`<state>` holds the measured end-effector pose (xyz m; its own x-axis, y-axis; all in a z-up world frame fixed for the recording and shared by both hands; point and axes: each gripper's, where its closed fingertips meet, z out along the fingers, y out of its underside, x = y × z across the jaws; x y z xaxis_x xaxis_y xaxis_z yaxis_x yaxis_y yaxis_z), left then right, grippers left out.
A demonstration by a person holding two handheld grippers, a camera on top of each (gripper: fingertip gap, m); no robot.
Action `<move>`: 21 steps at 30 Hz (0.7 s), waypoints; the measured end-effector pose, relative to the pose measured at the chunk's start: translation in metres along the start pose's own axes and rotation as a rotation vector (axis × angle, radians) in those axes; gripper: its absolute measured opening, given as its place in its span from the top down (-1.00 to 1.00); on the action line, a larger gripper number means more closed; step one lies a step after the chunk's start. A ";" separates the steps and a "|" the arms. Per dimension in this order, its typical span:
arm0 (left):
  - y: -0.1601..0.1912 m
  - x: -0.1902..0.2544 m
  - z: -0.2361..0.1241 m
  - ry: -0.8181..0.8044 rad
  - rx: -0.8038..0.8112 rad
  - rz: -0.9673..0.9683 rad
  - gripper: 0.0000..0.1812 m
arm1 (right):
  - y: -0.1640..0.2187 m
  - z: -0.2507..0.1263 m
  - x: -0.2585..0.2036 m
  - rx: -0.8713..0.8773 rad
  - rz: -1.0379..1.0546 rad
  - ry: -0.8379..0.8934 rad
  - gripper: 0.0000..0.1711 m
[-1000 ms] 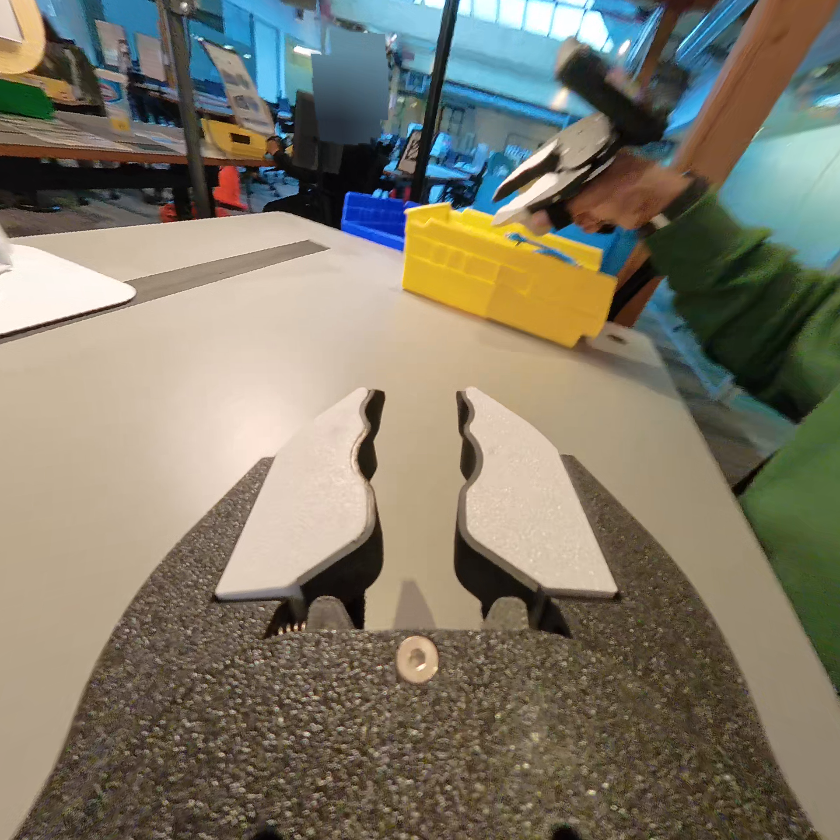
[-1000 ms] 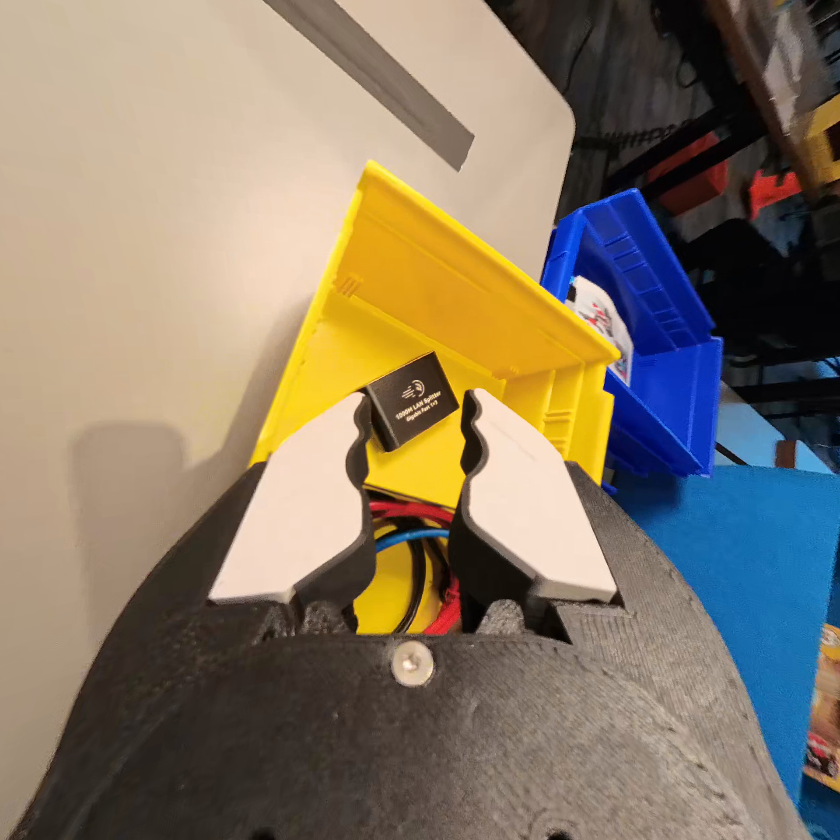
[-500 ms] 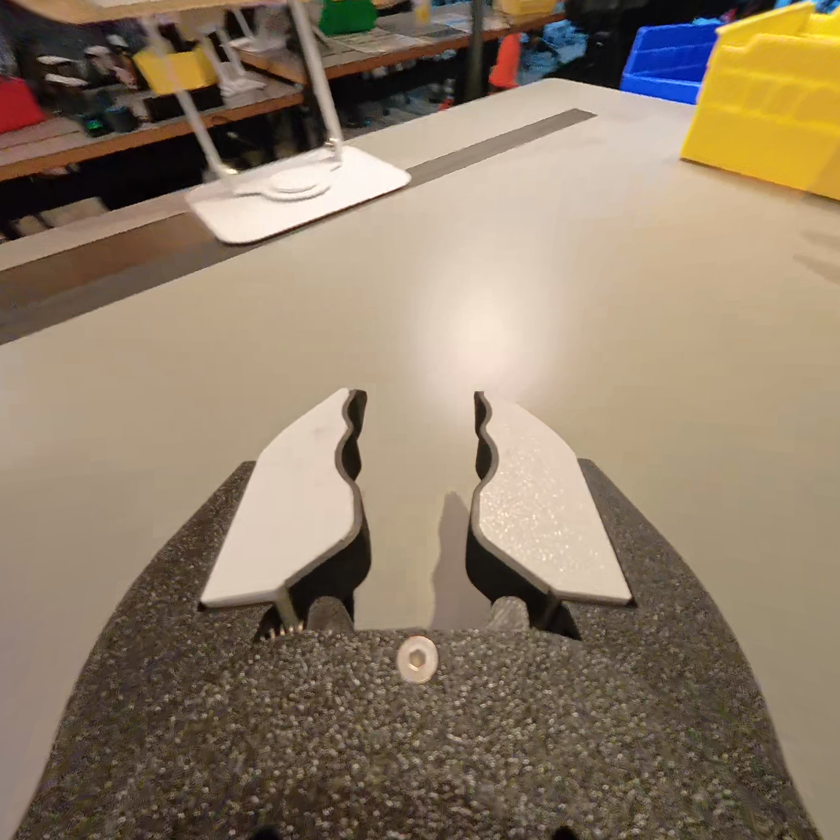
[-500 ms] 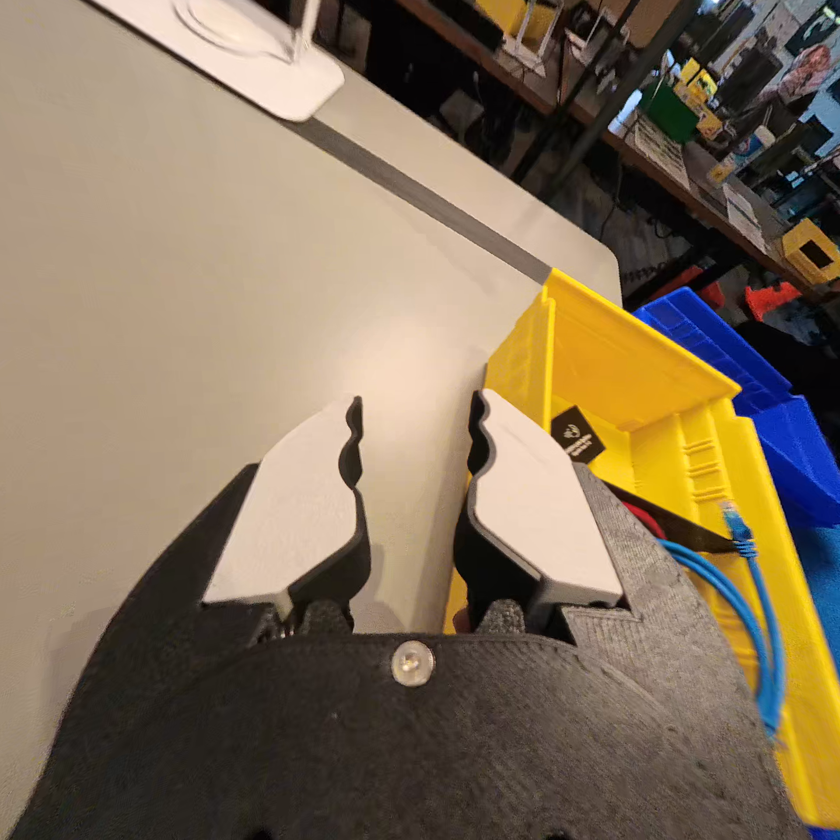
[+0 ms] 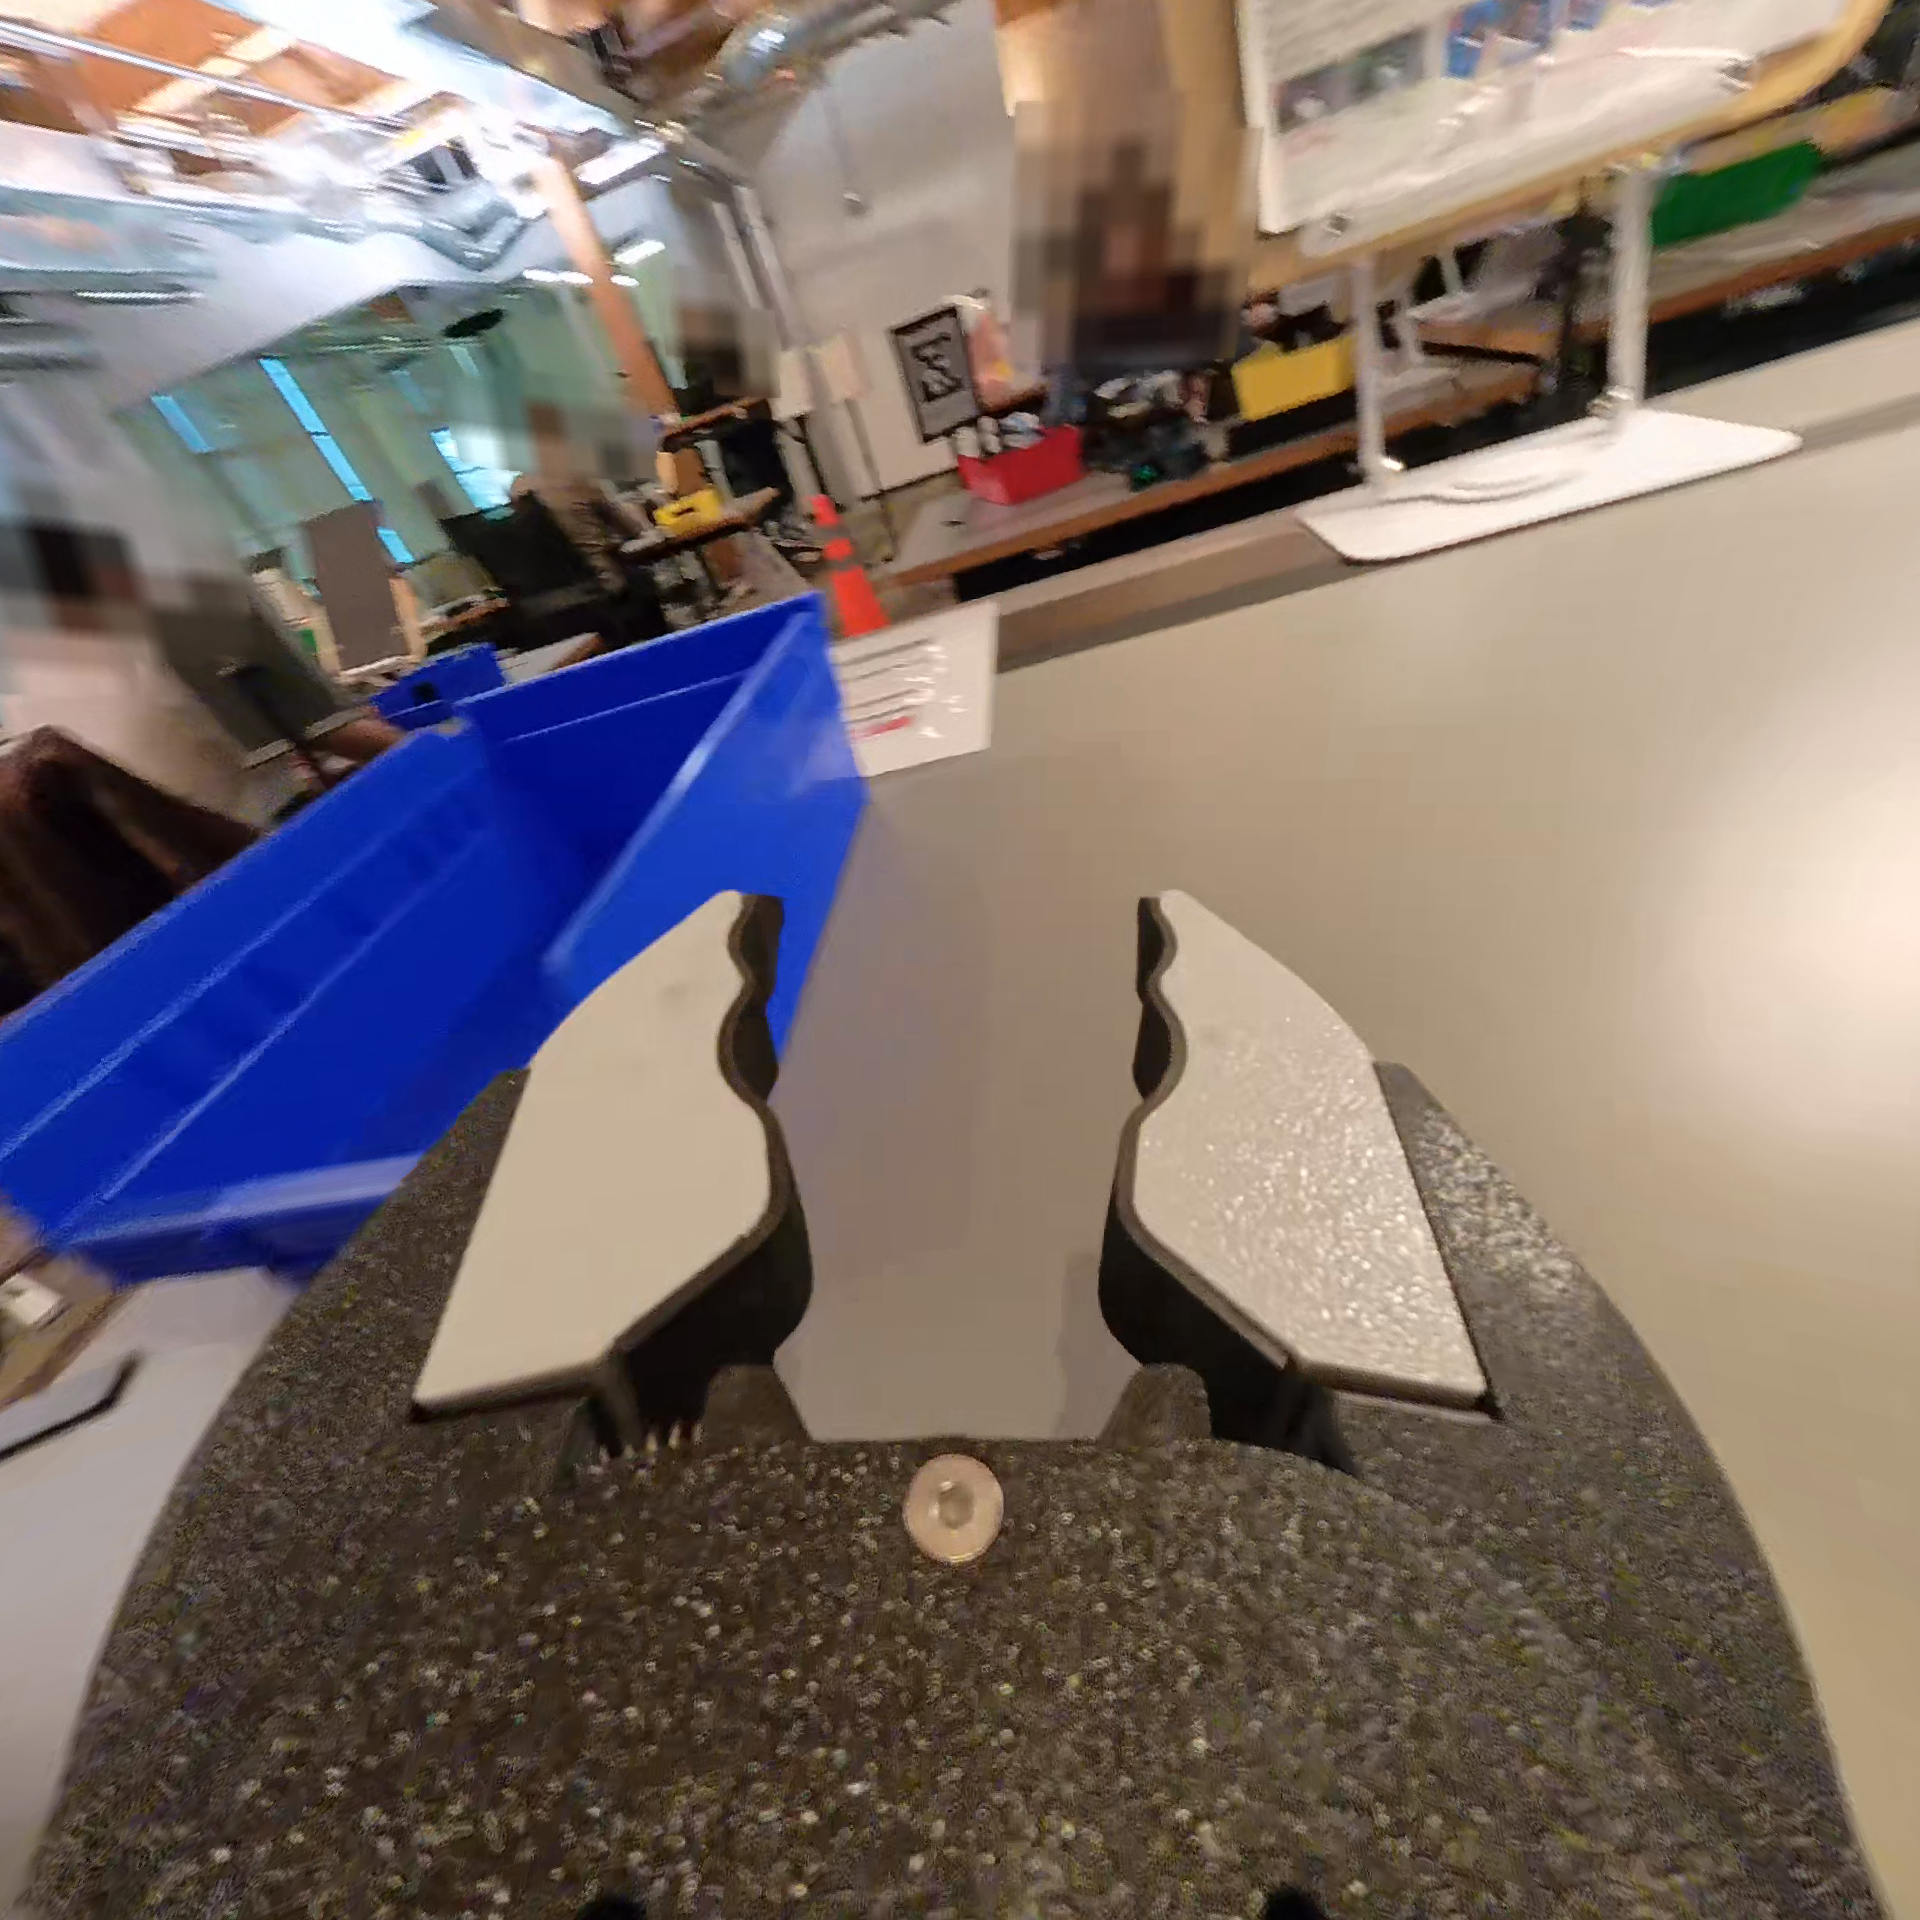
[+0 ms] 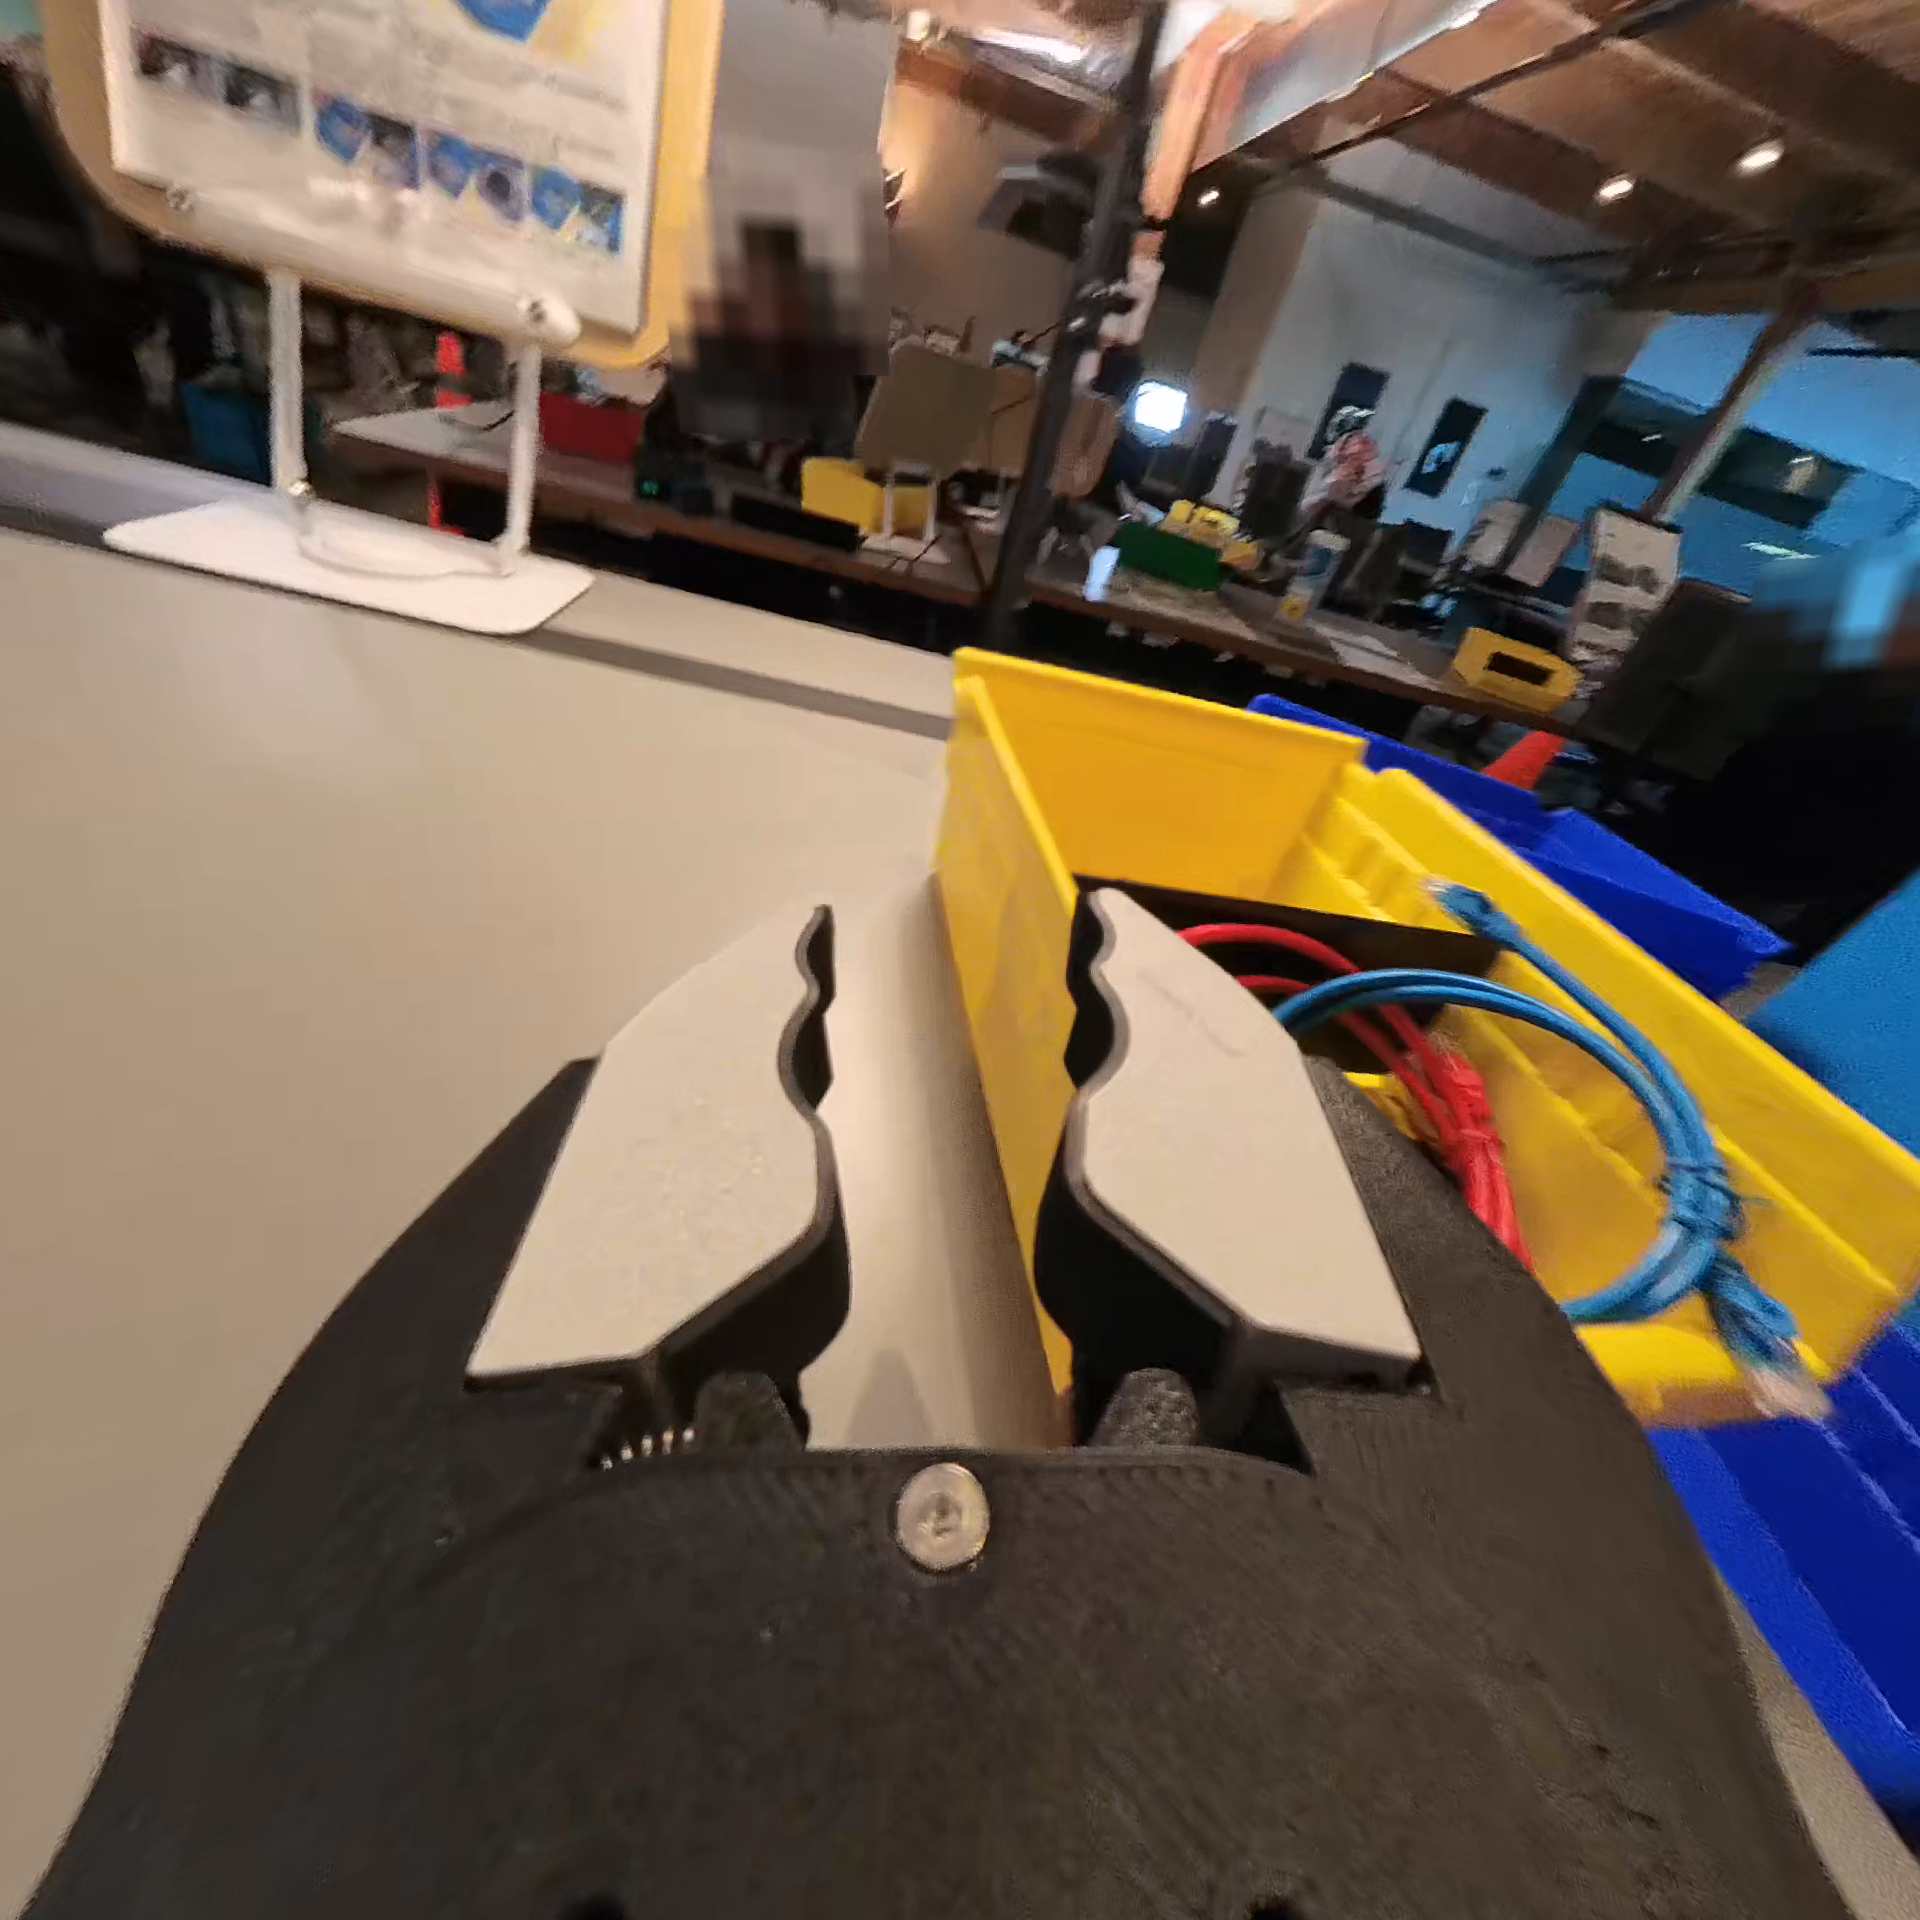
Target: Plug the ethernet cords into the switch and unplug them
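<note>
In the right wrist view a yellow bin (image 6: 1143, 800) stands on the grey table (image 6: 416, 883) and holds a blue ethernet cord (image 6: 1652, 1101), a red cord (image 6: 1455, 1122) and a black part (image 6: 1351, 935) I cannot identify. My right gripper (image 6: 948, 935) is open and empty, its right finger over the bin's near left wall. My left gripper (image 5: 945, 914) is open and empty above the table (image 5: 1455, 831), beside the corner of an empty blue bin (image 5: 468, 883). The switch does not show clearly.
A white sign stand (image 6: 343, 561) sits at the table's far edge; it also shows in the left wrist view (image 5: 1538, 478). A paper sheet (image 5: 914, 686) lies beyond the blue bin. More blue bins (image 6: 1621, 862) sit right of the yellow bin. Workshop benches lie behind. Spacing between my two grippers at the tips: around 65 cm.
My left gripper has swung left from the yellow bin to the blue bin and opened wider. My right gripper has tilted up from looking into the yellow bin to a flatter view across the table.
</note>
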<state>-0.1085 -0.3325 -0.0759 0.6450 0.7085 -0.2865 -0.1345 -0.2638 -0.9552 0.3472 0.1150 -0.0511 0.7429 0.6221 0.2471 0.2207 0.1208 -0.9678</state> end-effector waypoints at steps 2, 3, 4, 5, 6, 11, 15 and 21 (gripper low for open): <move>0.001 -0.023 -0.014 -0.068 0.027 -0.022 0.25 | -0.012 -0.017 0.014 0.068 -0.016 0.052 0.48; 0.002 -0.032 -0.020 -0.090 0.037 -0.041 0.25 | -0.016 -0.026 0.019 0.096 -0.017 0.064 0.48; 0.003 -0.040 -0.024 -0.107 0.045 -0.060 0.25 | -0.019 -0.033 0.025 0.110 -0.008 0.068 0.46; 0.003 -0.046 -0.025 -0.106 0.050 -0.108 0.24 | -0.019 -0.037 0.032 0.111 0.000 0.077 0.44; 0.003 -0.051 -0.023 -0.093 0.046 -0.152 0.23 | -0.016 -0.039 0.041 0.096 -0.001 0.091 0.41; 0.030 -0.086 0.013 -0.152 -0.163 -0.204 0.11 | 0.019 -0.018 0.079 -0.069 0.056 0.064 0.08; 0.058 -0.095 0.047 -0.133 -0.338 -0.229 0.07 | 0.041 0.003 0.083 -0.172 0.037 -0.011 0.09; 0.062 -0.093 0.071 -0.157 -0.375 -0.059 0.52 | 0.055 0.023 0.050 -0.214 -0.117 -0.127 0.82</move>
<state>-0.2300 -0.3680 -0.1139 0.5168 0.8132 -0.2675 0.2015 -0.4192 -0.8852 0.3823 0.1702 -0.0931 0.6219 0.7075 0.3358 0.4392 0.0399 -0.8975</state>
